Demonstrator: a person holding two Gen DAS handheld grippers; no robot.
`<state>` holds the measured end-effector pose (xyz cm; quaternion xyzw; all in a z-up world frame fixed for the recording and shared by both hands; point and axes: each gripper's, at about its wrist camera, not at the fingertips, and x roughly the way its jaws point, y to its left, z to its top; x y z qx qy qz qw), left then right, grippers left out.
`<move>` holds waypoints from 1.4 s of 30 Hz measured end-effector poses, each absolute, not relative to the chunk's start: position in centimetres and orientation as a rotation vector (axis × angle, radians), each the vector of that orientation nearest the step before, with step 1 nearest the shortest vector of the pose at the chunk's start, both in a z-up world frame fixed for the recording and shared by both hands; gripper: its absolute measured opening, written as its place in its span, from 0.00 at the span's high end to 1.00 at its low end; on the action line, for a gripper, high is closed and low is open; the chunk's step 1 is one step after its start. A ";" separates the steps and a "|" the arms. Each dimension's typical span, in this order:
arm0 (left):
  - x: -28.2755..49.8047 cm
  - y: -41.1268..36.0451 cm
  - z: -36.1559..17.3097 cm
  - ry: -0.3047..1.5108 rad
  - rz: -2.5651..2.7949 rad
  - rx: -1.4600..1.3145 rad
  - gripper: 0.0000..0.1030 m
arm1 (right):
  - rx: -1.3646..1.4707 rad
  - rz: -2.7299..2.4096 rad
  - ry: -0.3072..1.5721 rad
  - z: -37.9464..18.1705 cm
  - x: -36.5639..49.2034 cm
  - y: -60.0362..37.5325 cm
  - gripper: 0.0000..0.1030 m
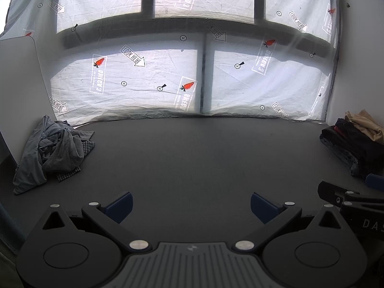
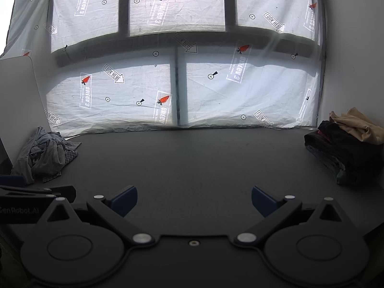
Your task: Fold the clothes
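A crumpled heap of grey clothes (image 1: 51,151) (image 2: 44,153) lies at the far left of the dark table, with a checked garment (image 1: 87,147) (image 2: 70,156) under it. At the far right sits a stack of folded dark clothes (image 1: 348,146) (image 2: 340,153) topped by a tan garment (image 1: 364,123) (image 2: 357,124). My left gripper (image 1: 190,206) stands open over bare table near the front edge, nothing between its blue pads. My right gripper (image 2: 194,200) is open too, and empty. Both are well short of either pile.
The dark grey table (image 1: 192,158) (image 2: 192,163) spreads between the two piles. A printed white sheet (image 1: 168,79) (image 2: 134,91) hangs over a window at the back. A white board (image 1: 19,84) stands at the left, a white wall (image 2: 355,60) at the right.
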<state>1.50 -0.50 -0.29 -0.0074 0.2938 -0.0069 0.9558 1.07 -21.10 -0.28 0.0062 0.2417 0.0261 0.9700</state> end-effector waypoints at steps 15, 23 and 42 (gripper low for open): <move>6.8 -3.9 -1.3 0.613 -0.058 -0.074 0.00 | 0.031 -0.005 0.471 -1.0 4.8 -26.2 0.00; 12.8 -5.1 0.2 0.618 0.024 -0.112 0.00 | 0.143 0.020 0.484 -1.4 12.2 -30.5 0.00; 22.6 6.2 -3.5 0.792 0.287 -0.377 0.00 | 0.181 0.113 0.630 -4.8 27.9 -26.2 0.00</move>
